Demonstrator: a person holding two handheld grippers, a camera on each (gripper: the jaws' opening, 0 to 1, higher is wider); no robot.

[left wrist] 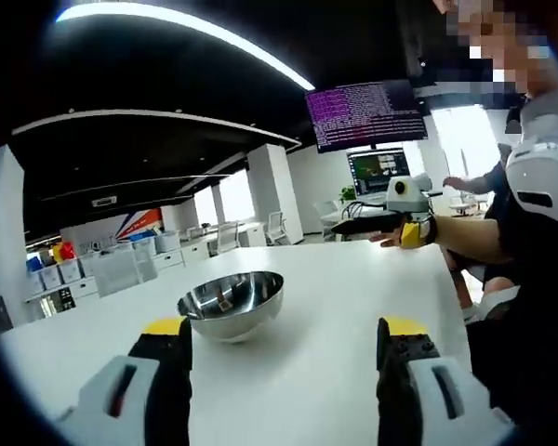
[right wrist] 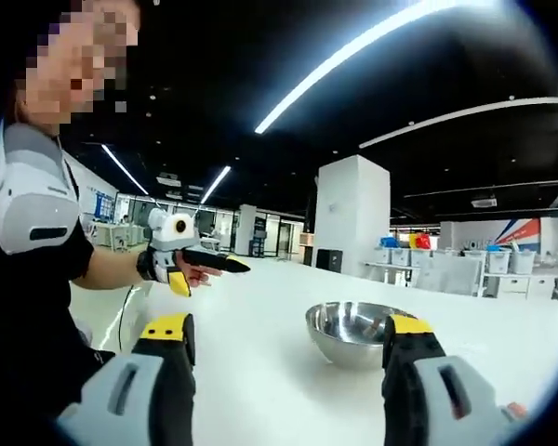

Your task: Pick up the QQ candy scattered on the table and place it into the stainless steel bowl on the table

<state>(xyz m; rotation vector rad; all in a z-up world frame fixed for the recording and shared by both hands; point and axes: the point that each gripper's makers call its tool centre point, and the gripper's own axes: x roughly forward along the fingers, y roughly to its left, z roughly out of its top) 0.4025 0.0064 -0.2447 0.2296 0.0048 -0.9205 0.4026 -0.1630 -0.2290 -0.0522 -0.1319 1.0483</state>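
Observation:
The stainless steel bowl (left wrist: 231, 302) stands upright on the white table (left wrist: 325, 297), a short way ahead of my left gripper (left wrist: 284, 358). That gripper is open, its yellow-tipped jaws wide apart with nothing between them. In the right gripper view the bowl (right wrist: 355, 332) sits just beyond my right gripper (right wrist: 288, 358), which is also open and holds nothing. A small reddish thing (right wrist: 513, 409) lies at the lower right edge beside the right jaw; it is too small to identify. Glints show inside the bowl, and I cannot tell whether anything lies in it.
A seated person (left wrist: 530, 214) reaches a hand over the table's far side; the hand wears a white and yellow device (left wrist: 405, 209) with a black pointed part (right wrist: 181, 255). A monitor (left wrist: 367, 113) hangs behind. White storage bins (left wrist: 74, 271) line the back, and a pillar (right wrist: 352, 218) stands beyond the table.

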